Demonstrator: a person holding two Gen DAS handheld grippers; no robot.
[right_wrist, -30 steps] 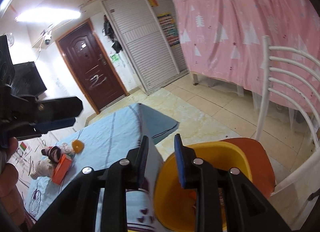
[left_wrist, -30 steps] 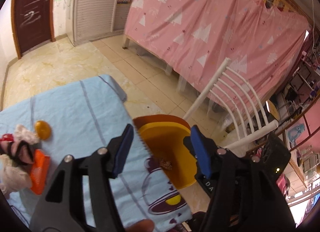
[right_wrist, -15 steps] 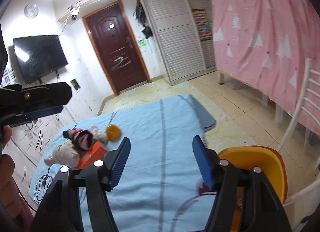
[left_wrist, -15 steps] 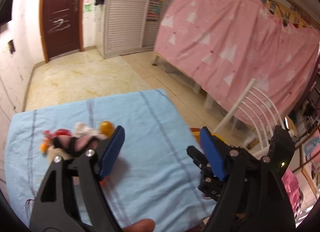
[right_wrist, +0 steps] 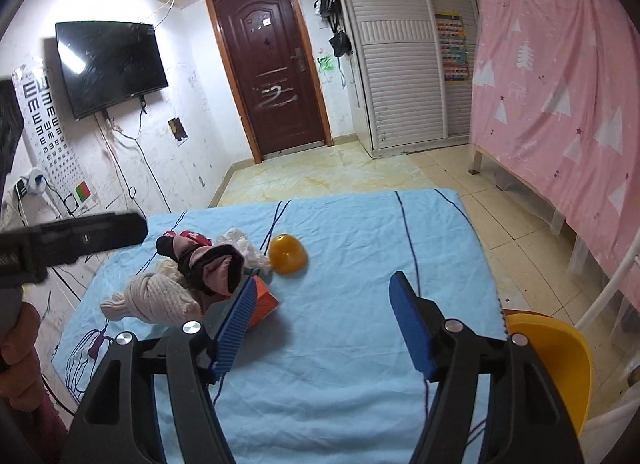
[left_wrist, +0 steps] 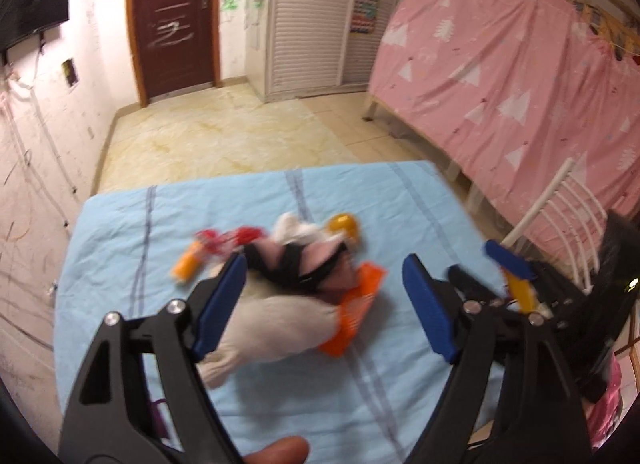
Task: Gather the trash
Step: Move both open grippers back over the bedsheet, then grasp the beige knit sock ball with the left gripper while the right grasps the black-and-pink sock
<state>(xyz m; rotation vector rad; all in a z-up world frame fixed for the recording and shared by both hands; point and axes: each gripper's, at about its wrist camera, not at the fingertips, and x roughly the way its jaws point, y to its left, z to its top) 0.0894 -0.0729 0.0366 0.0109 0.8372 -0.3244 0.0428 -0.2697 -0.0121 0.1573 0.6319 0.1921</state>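
Note:
A pile of trash lies on the light blue cloth [right_wrist: 360,364]: a beige knit piece [right_wrist: 156,300], a pink and black sock [right_wrist: 212,264], an orange box [right_wrist: 266,300], white tissue [right_wrist: 244,244], a red wrapper [right_wrist: 192,236] and an orange round peel [right_wrist: 287,253]. The left wrist view, blurred, adds a small orange bottle [left_wrist: 186,268] beside the sock [left_wrist: 304,268] and the box [left_wrist: 356,316]. My left gripper [left_wrist: 324,304] hangs over the pile, jaws opening, gripping nothing. My right gripper [right_wrist: 324,320] hovers right of the pile, jaws opening, empty. A yellow bin [right_wrist: 560,360] sits at the right.
A white slatted chair [left_wrist: 560,216] stands by the bin off the cloth's right edge. A pink curtain [right_wrist: 560,84] covers a bed frame at the right. The tiled floor [right_wrist: 320,176], a dark door [right_wrist: 272,64] and a wall TV [right_wrist: 108,64] lie beyond.
Both views swung left from the yellow bin toward the pile on the cloth. The right jaws went from nearly shut to wide apart, and the left jaws spread further.

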